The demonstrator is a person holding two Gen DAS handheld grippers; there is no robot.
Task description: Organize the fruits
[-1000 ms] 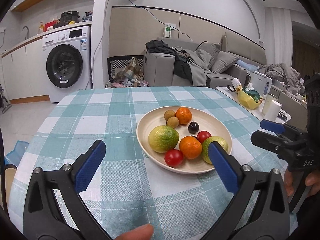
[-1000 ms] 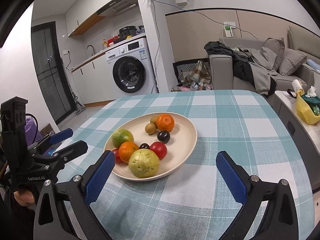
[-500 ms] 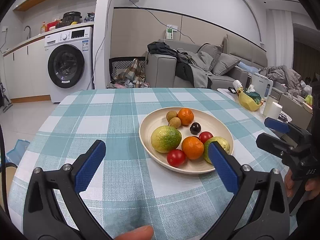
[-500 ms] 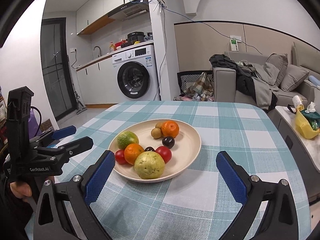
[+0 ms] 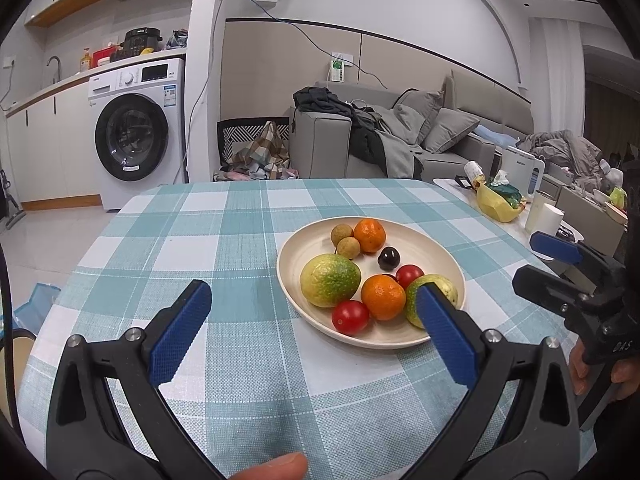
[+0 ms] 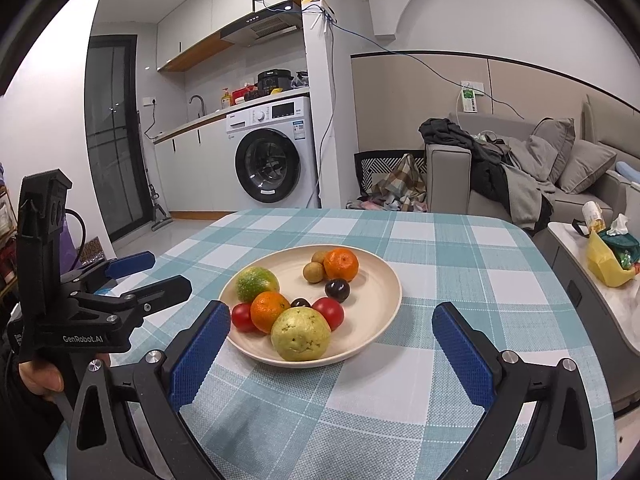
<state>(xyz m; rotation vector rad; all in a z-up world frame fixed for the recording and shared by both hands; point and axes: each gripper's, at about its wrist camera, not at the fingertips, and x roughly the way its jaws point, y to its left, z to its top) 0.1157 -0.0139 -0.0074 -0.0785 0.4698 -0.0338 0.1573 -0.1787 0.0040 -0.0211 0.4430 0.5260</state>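
Left wrist view: the left hand-held gripper (image 5: 312, 312) has its blue pads spread wide, holding nothing, above the checked table (image 5: 224, 240). The cream plate (image 5: 320, 236) lies ahead and to the right of it, with all the fruit in view gathered on it: a large green-yellow citrus (image 5: 330, 280) nearest the left pad's side, a cherry tomato (image 5: 350, 317), a mandarin (image 5: 383, 297), a second tomato (image 5: 409, 276), a dark plum (image 5: 389, 258), a far mandarin (image 5: 369, 235) and two longans (image 5: 345, 241). A yellow-green guava (image 5: 434, 284) is partly hidden behind the right pad. The right hand-held gripper (image 5: 544, 264) shows at the right edge, just beside the plate's rim.

Right wrist view: the right hand-held gripper (image 6: 331, 328) is likewise spread apart and empty. The plate sits straight ahead between its pads, slightly left, with the speckled guava (image 6: 301, 333) closest; this hand is the nearer one to that fruit. The left hand-held gripper (image 6: 156, 272) points in from the left.

No fruit lies loose on the cloth, so the scene fits either a finished gathering or a sorting still to come. Fruits touch each other, which would crowd any grasp.
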